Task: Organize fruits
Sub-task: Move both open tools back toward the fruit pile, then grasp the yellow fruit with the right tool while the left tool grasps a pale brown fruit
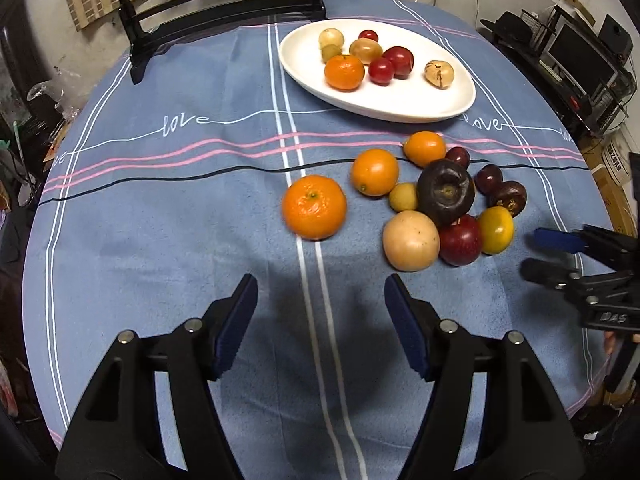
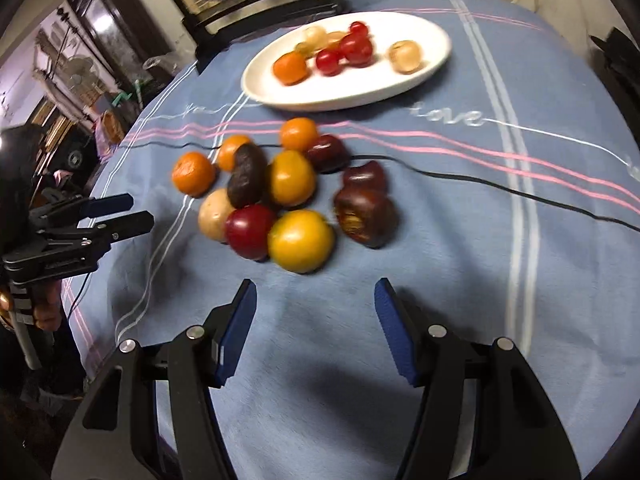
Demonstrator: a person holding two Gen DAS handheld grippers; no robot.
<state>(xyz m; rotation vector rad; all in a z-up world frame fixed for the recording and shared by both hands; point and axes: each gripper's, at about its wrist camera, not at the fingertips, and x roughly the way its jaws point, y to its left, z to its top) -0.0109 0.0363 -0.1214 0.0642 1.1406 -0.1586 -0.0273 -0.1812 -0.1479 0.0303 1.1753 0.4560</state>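
Observation:
A white oval plate [image 1: 400,108] at the far side of the table holds a tangerine [image 1: 344,73], red plums and some pale fruits. In front of it lies a loose pile: three tangerines, the nearest [image 1: 314,207] apart at the left, a dark purple fruit [image 1: 446,192], a pale round fruit [image 1: 411,240], a red apple [image 1: 460,240] and a yellow fruit [image 2: 300,240]. My left gripper [image 1: 322,280] hangs open over bare cloth just short of the nearest tangerine. My right gripper [image 2: 316,284] is open too, empty, just short of the yellow fruit.
A blue striped tablecloth [image 1: 160,220] covers the round table. A dark wooden chair [image 1: 224,12] stands at the far edge behind the plate. Each gripper shows at the side of the other's view, the left gripper [image 2: 140,210] held by a hand [image 2: 44,308]. Clutter surrounds the table.

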